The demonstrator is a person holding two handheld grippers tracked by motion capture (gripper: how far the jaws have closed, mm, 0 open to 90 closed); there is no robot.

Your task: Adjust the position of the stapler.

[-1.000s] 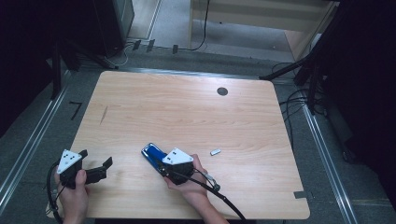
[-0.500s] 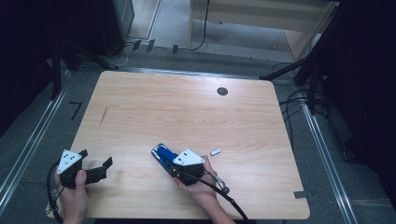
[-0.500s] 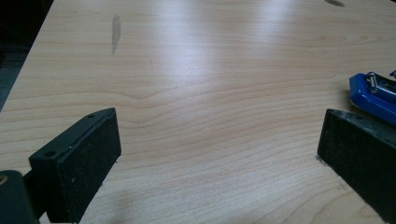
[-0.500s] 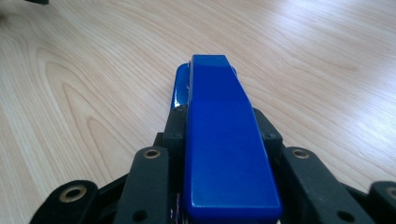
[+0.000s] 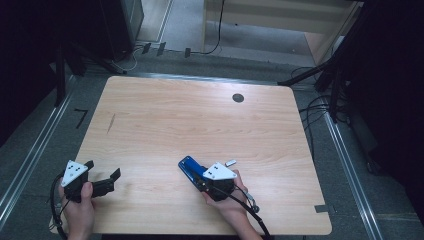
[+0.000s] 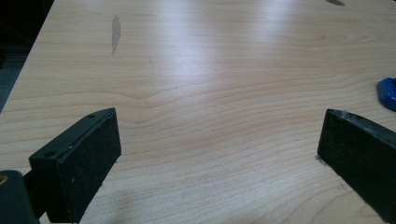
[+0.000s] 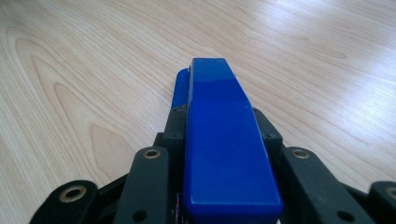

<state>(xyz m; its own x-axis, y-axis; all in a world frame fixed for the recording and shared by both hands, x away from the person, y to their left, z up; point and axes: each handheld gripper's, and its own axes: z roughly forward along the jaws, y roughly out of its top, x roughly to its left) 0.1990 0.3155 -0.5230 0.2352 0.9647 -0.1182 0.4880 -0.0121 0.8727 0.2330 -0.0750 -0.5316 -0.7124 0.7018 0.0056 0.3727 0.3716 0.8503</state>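
A blue stapler lies low over the wooden table near its front middle. My right gripper is shut on its rear half. In the right gripper view the stapler runs forward between the two black jaws, its nose pointing away over the wood, and the right gripper presses on both its sides. My left gripper stands open at the table's front left corner with nothing between its jaws. In the left gripper view the left gripper frames bare wood, and the stapler's blue tip shows at the right edge.
A small pale oblong piece lies on the table just right of the stapler. A black round grommet sits near the far edge. A dark streak marks the wood at the left. Cables and metal rails run along the floor beside the table.
My right hand has carried the stapler to the right across the table, closer to the small pale piece. The left gripper has stayed where it was.
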